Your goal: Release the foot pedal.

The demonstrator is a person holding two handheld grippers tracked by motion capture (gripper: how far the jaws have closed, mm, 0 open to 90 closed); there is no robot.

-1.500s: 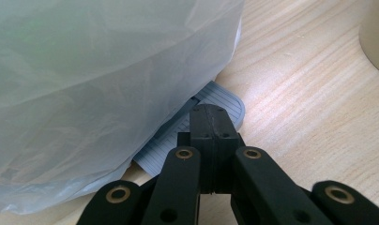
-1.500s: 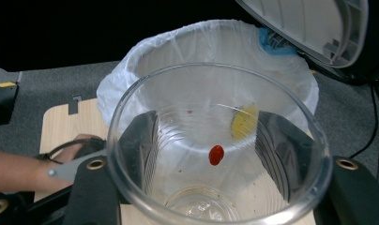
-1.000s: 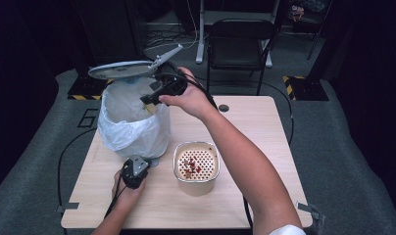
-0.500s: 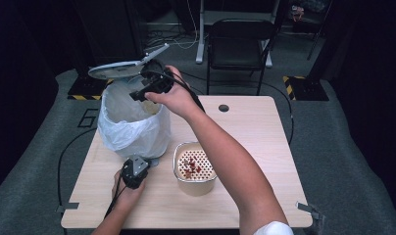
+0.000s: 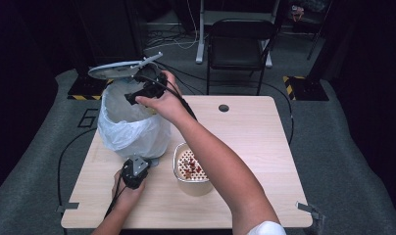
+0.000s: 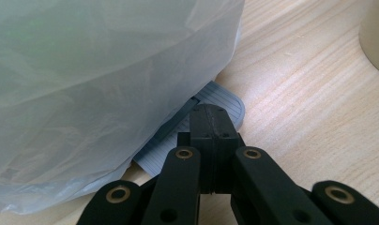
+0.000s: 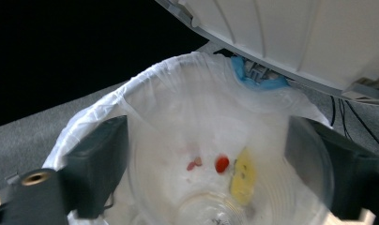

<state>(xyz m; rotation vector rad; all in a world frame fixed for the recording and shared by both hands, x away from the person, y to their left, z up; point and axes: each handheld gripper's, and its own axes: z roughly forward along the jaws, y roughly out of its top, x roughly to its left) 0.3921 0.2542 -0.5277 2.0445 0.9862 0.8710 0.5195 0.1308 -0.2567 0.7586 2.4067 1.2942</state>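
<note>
Now the right tool [image 7: 206, 164], jaws just opened apart, points down into the upright bin [image 5: 132, 132]; the left tool [image 6: 210, 123], jaws together, presses its pedal [image 6: 216, 101].

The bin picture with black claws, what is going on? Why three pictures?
A person holds a grabbing tool in each hand. One picture looks down from above; two come from cameras riding on the tools. On the table stand a white-bagged bin and a pot holding red bits. The left gripper, jaws shut, rests on the bin's grey pedal; the lid is up. The right gripper hangs over the bin; its jaws have just been opening, around what looks like a clear cup.
</note>
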